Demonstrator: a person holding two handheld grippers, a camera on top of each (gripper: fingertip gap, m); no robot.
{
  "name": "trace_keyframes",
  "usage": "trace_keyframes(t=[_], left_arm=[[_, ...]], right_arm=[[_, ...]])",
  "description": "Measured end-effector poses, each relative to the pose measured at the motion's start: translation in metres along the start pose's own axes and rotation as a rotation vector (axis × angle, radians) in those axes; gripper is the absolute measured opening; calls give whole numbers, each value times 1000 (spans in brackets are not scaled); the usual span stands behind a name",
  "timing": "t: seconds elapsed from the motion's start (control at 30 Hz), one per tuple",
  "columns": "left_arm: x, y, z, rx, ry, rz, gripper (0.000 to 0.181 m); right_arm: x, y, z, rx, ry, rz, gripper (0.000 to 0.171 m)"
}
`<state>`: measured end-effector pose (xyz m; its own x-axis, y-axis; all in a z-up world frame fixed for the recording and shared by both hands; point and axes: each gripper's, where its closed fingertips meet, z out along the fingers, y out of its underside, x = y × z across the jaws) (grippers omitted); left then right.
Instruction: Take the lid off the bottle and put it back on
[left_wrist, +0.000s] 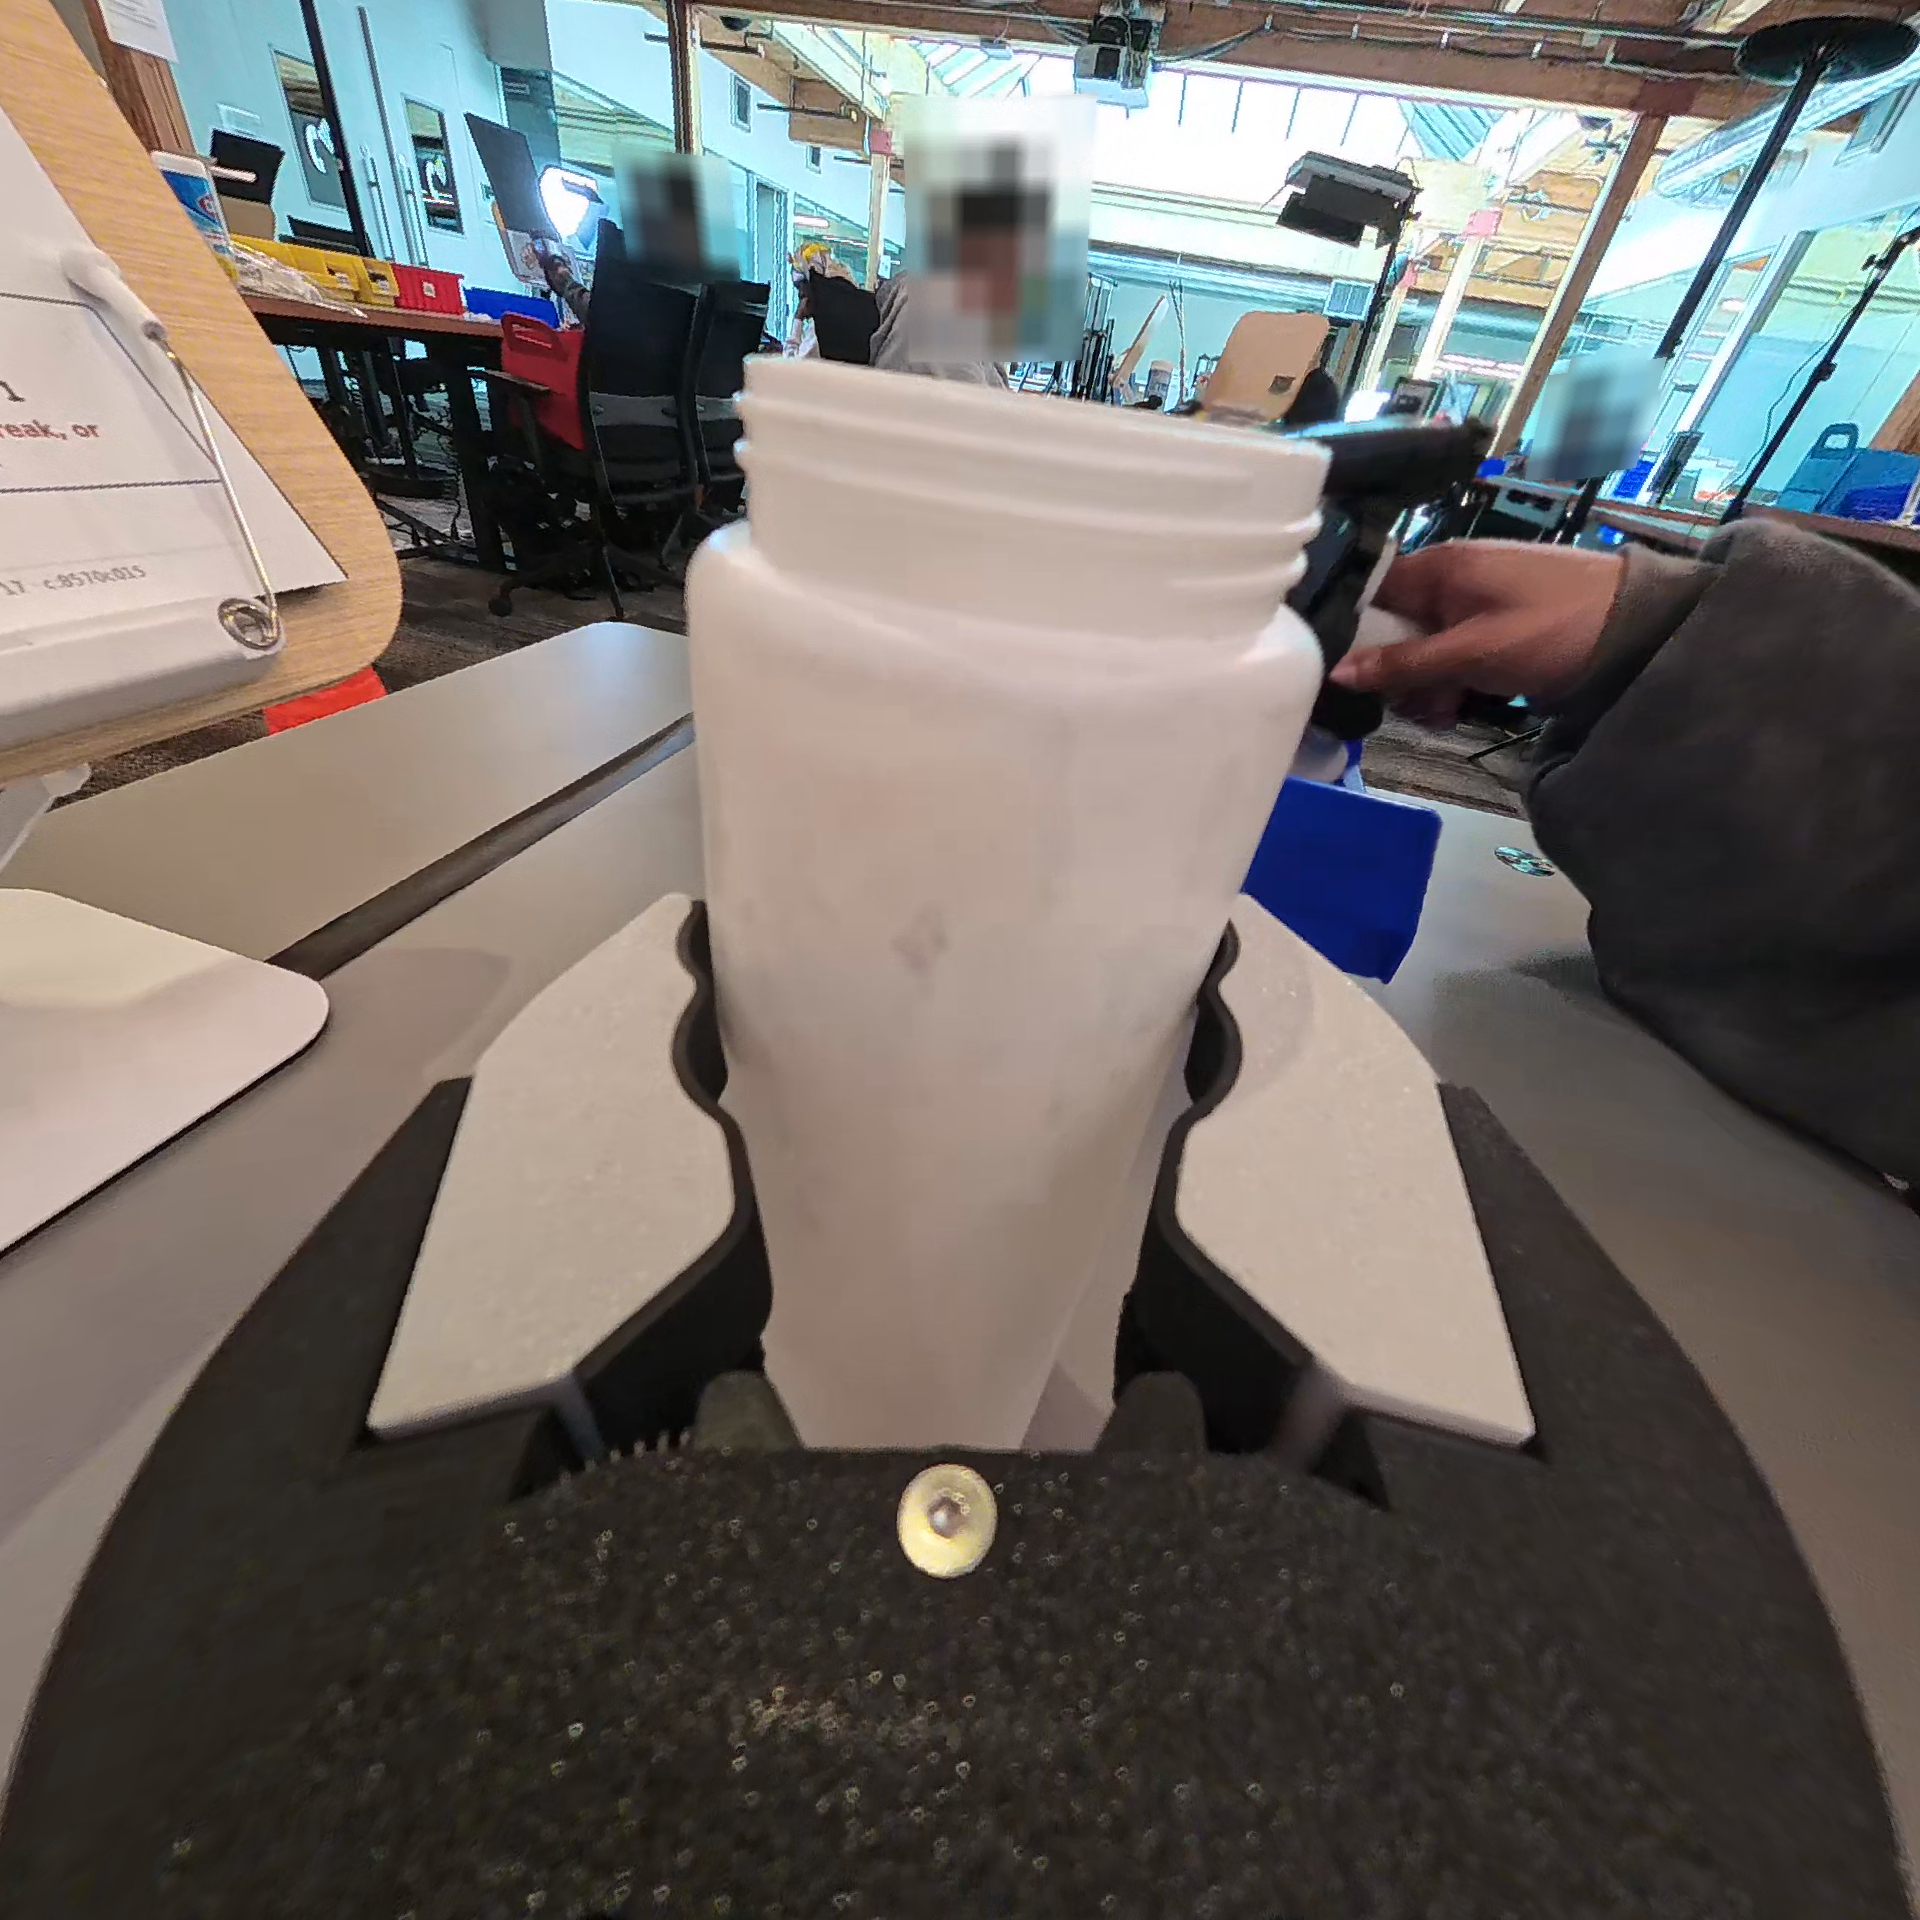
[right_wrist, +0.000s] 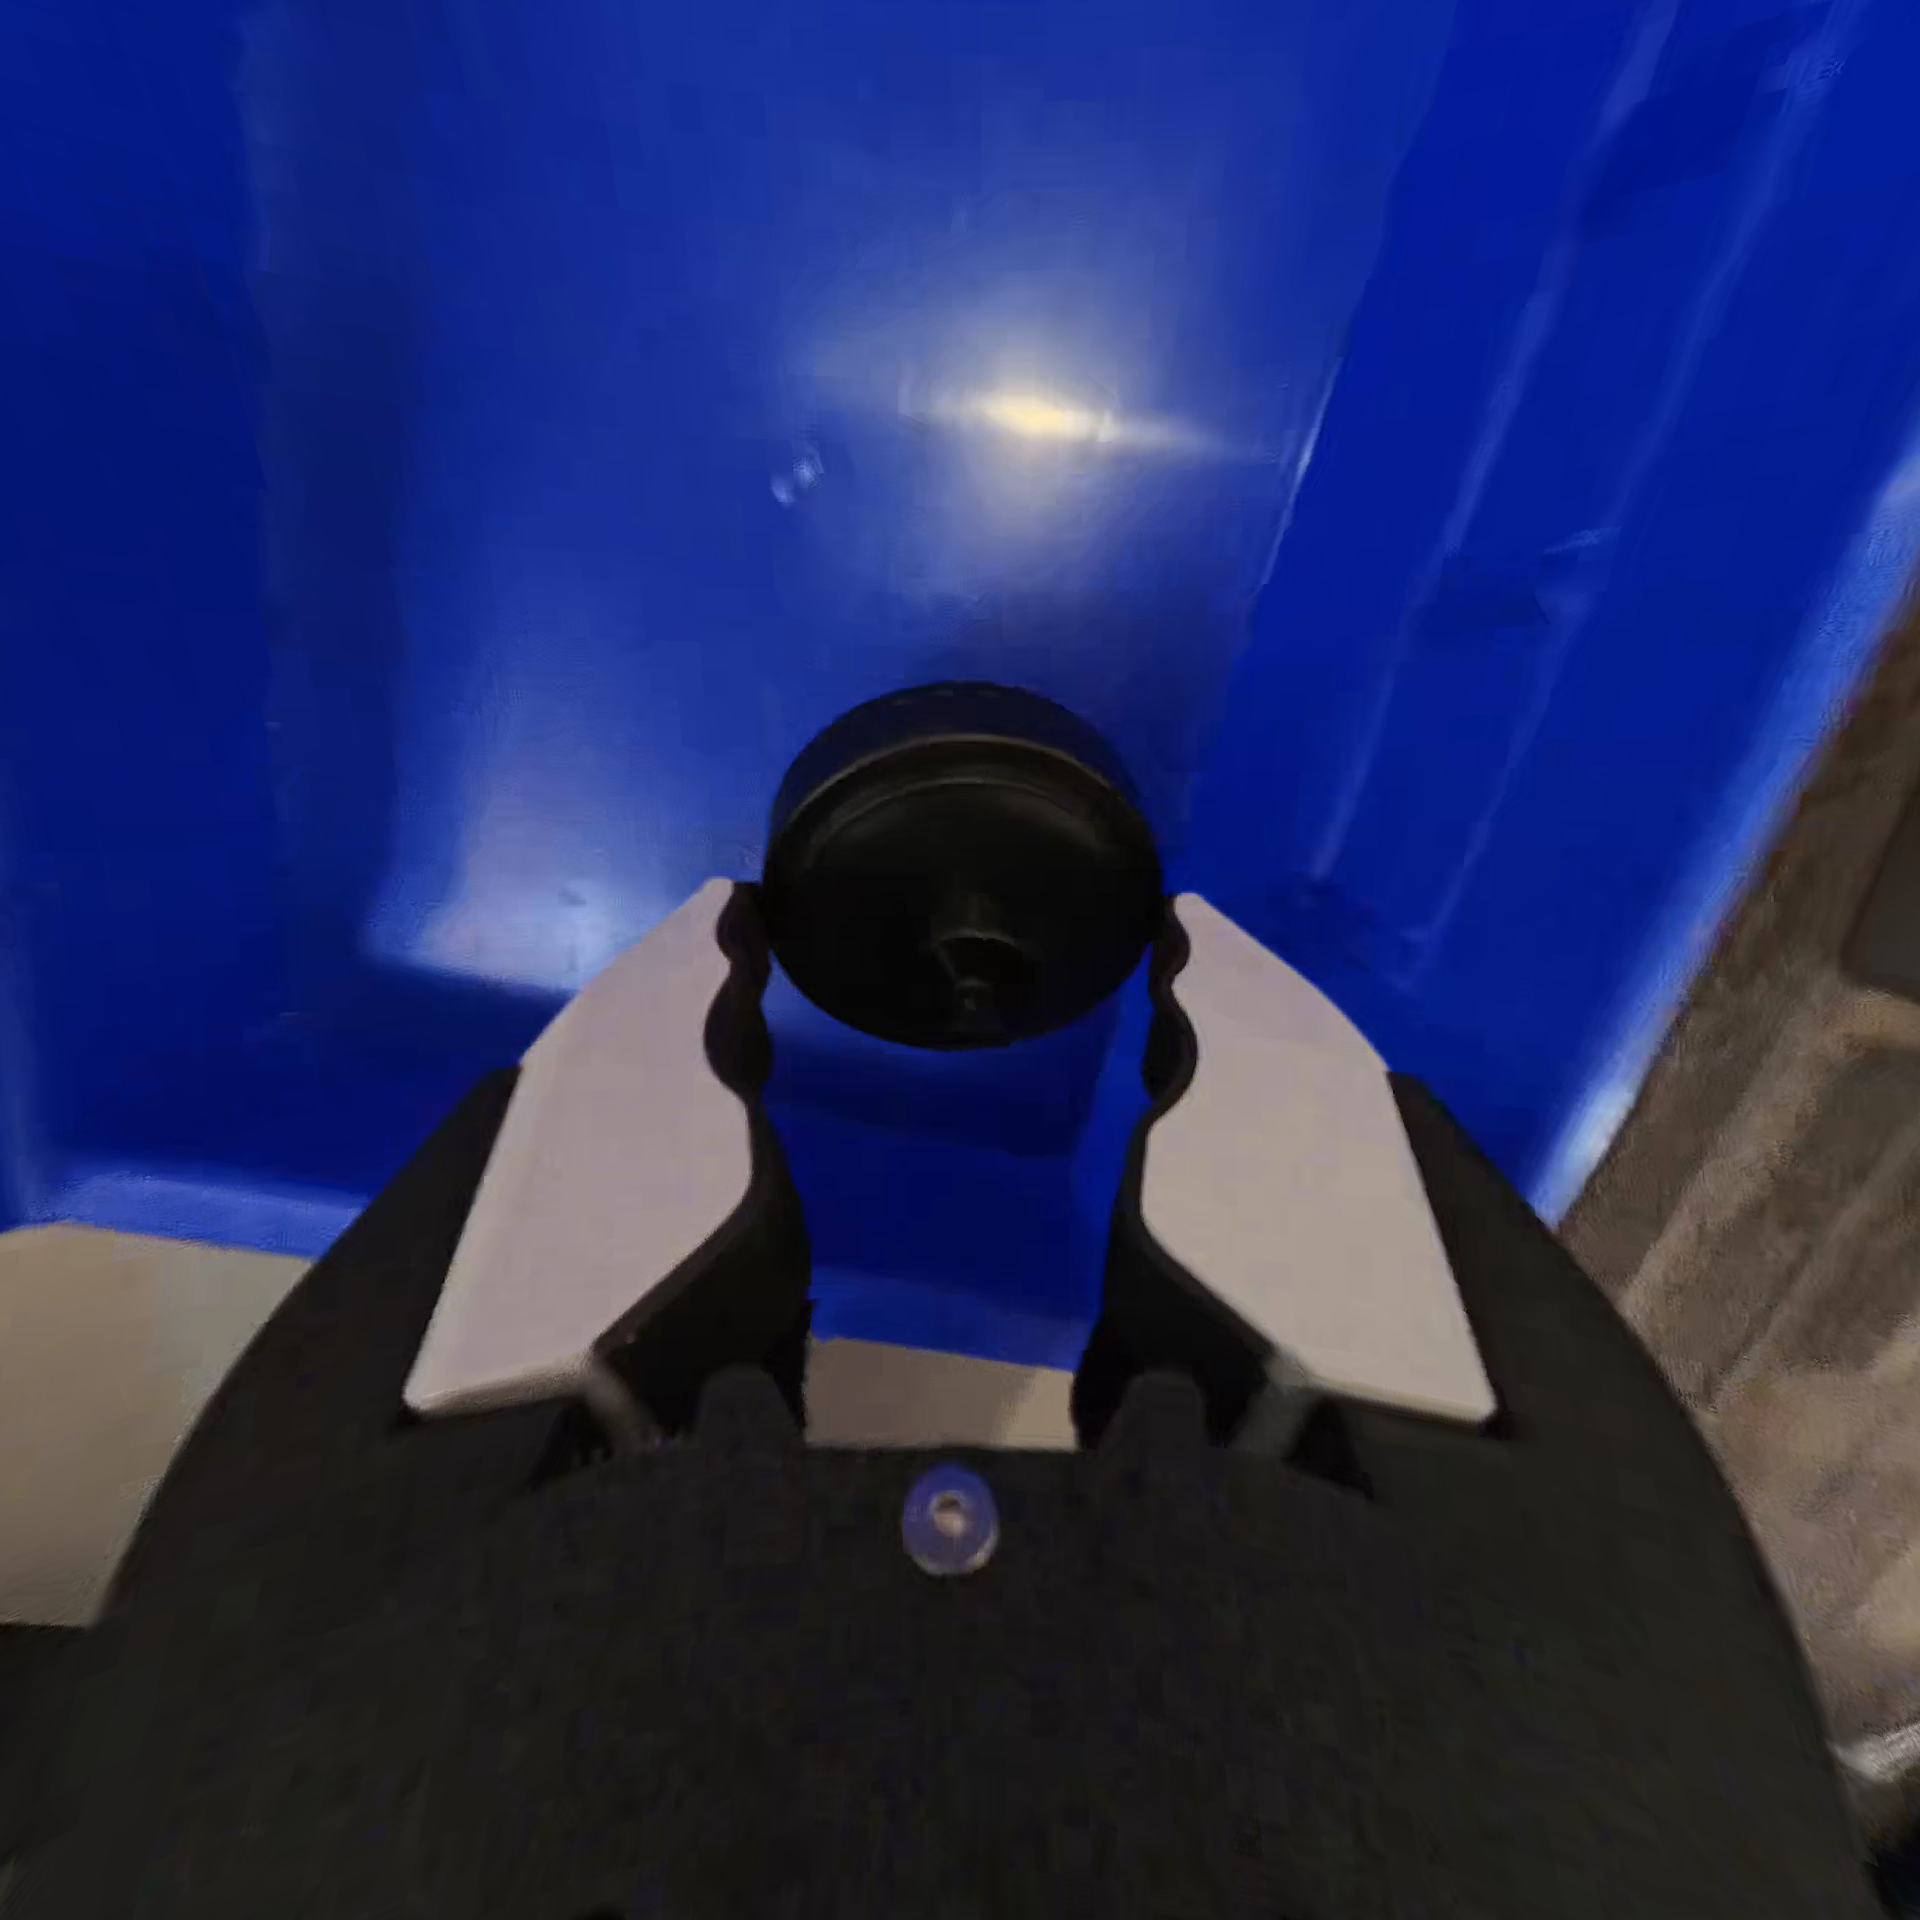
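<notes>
In the left wrist view a white plastic bottle (left_wrist: 987, 810) stands upright with its lid off, so its threaded neck (left_wrist: 1023, 468) is bare. My left gripper (left_wrist: 961, 935) is shut on the bottle's body. In the right wrist view my right gripper (right_wrist: 961, 920) is shut on a round black lid (right_wrist: 961, 873), with its fingertips pressed on the lid's two sides. It holds the lid low inside a blue bin (right_wrist: 623, 416). A hand holds the right gripper (left_wrist: 1351, 582) just behind and to the right of the bottle.
The blue bin (left_wrist: 1340, 883) sits on the grey table (left_wrist: 1558, 1091) to the right behind the bottle. A sleeved arm (left_wrist: 1745, 810) crosses the right side. A white stand base (left_wrist: 125, 1039) and a wooden board with paper (left_wrist: 156, 416) stand at the left. Carpet (right_wrist: 1766, 1143) shows beyond the bin.
</notes>
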<state>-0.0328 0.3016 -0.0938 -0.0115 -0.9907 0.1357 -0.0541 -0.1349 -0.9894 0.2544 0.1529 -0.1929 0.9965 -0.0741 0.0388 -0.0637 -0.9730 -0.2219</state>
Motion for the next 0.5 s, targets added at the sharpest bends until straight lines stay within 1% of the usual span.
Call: trace_keyframes(t=[0.1, 0.2, 0.27, 0.43, 0.5], left_arm=[[0, 0, 0, -1, -1, 0, 88], [0, 0, 0, -2, -1, 0, 88], [0, 0, 0, -2, -1, 0, 88], [0, 0, 1, 5, 3, -2, 88], [0, 0, 1, 18, 16, -14, 88]], right_arm=[[7, 6, 15, -70, 90, -37, 71], [-6, 5, 21, -92, 55, -33, 71], [-7, 5, 23, -111, 83, -49, 72], [-5, 2, 19, -76, 99, -34, 72], [-5, -3, 2, -15, 110, -47, 69]])
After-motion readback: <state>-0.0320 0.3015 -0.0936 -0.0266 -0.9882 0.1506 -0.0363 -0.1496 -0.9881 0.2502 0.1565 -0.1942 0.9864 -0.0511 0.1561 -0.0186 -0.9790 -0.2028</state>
